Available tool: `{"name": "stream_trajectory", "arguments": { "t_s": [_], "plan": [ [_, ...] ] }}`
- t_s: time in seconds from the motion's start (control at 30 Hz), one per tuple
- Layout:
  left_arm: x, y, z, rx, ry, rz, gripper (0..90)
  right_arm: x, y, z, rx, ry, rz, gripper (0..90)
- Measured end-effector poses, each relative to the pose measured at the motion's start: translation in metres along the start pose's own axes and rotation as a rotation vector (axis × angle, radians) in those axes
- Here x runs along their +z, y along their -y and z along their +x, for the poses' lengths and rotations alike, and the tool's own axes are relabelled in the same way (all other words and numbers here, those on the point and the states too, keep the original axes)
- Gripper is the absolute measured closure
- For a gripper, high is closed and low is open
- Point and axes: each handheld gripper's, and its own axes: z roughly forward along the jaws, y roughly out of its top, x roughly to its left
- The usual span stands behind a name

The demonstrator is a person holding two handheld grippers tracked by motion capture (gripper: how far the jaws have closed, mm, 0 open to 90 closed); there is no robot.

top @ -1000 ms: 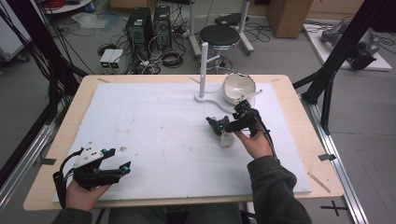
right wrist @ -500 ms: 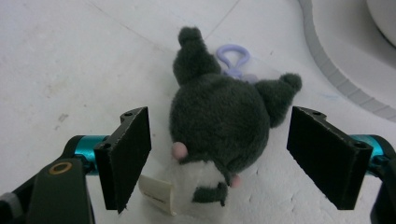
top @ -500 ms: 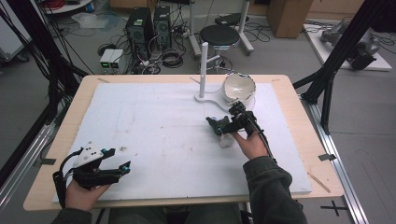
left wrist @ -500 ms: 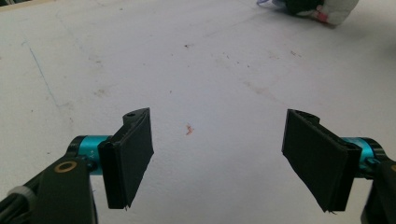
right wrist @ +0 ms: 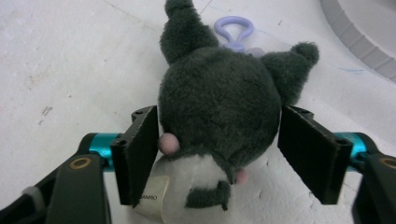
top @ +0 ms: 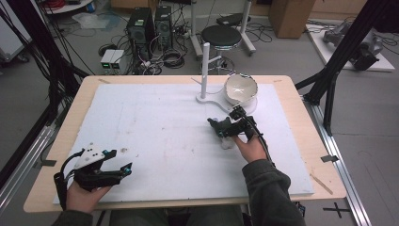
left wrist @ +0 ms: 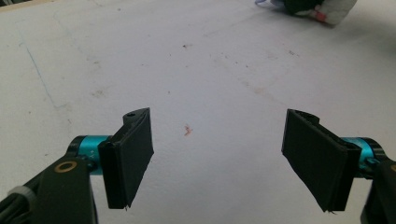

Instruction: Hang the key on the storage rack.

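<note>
Left gripper: lower left of the high view, held low over the white mat in the person's left hand; in its own view the jaws stand wide apart with bare, speckled mat between them and nothing held.
Right gripper: right of centre in the high view, in the person's right hand; it points toward the left of the frame.
Right jaws: in the right gripper view they are spread wide, one on each side of the plush toy; the left pad seems to touch the toy's side, while a narrow gap shows at the right pad, so the toy is flanked, not clamped.
Plush toy: lies on the mat, dark grey with two ears, a white lower part, small pink bits, a fabric label and a lilac loop at its far end; in the high view it is a pale patch under the gripper.
Bowl: upper right of the mat, next to a white post stand.
Change: compared with a second earlier, the right hand and gripper sit at nearly the same spot by the toy, shifted only slightly; the left gripper has stayed put.
</note>
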Motion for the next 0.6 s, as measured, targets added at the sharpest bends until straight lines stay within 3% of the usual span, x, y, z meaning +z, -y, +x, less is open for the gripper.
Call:
{"name": "stream_trajectory", "arguments": {
  "t_s": [0.3, 0.6],
  "plan": [
    [0.0003, -0.0001, -0.0003, 0.002, 0.003, 0.000, 24.9, 0.0045, -0.0008, 0.0004, 0.009, 0.011, 0.011, 35.9],
    [0.0003, -0.0002, -0.0004, 0.000, 0.006, 0.002, 25.0, 0.0030, 0.0001, -0.0041, 0.026, -0.017, 0.005, 42.0]
  ]
}}
